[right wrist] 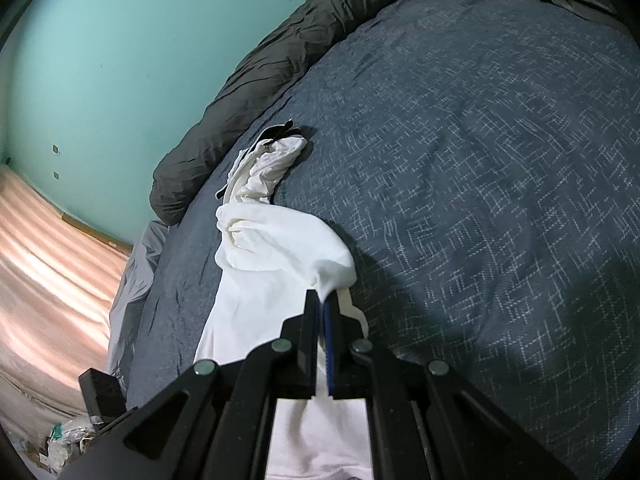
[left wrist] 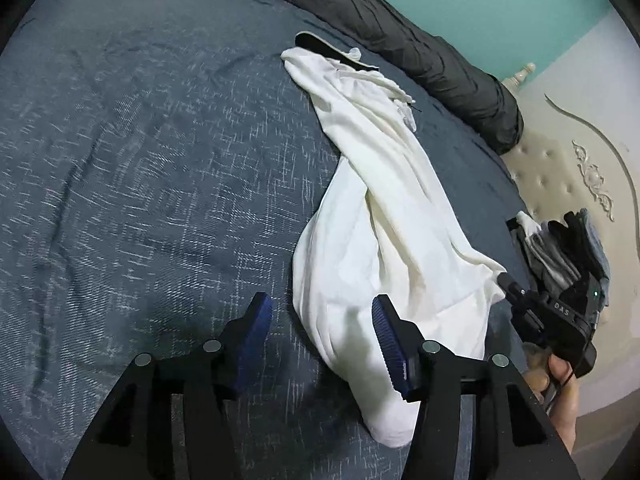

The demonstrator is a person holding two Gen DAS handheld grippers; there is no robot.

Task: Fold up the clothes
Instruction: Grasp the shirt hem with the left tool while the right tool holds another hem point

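A wide bed (left wrist: 120,160) fills both views, covered by a dark blue bedspread with a pale crosshatch weave. Along its far edge, against a teal wall (right wrist: 100,60), lies a long rolled dark grey blanket (left wrist: 400,28). In the left wrist view a cream padded headboard (left wrist: 560,184) with carved trim stands at the right, and a small heap of dark and grey clothes (left wrist: 560,248) sits near it on the bed.

A white garment (left wrist: 380,200) stretches across the bedspread in a long, twisted, rumpled strip. Its far end is bunched near the blanket, where a bit of black trim shows (what it belongs to I cannot tell), and its near end spreads wider towards the two tools.

The right tongs (right wrist: 322,308) are clenched on a corner of the white garment, with cloth pinched between the blue pads and draped below them. In the left wrist view that tool appears at the right edge, a hand (left wrist: 560,384) wrapped around its grip.

The left tongs (left wrist: 320,312) stand released, jaws apart. The right blue pad lies against the garment's near fold, the left one hangs over bare bedspread, and nothing is pinched between them.
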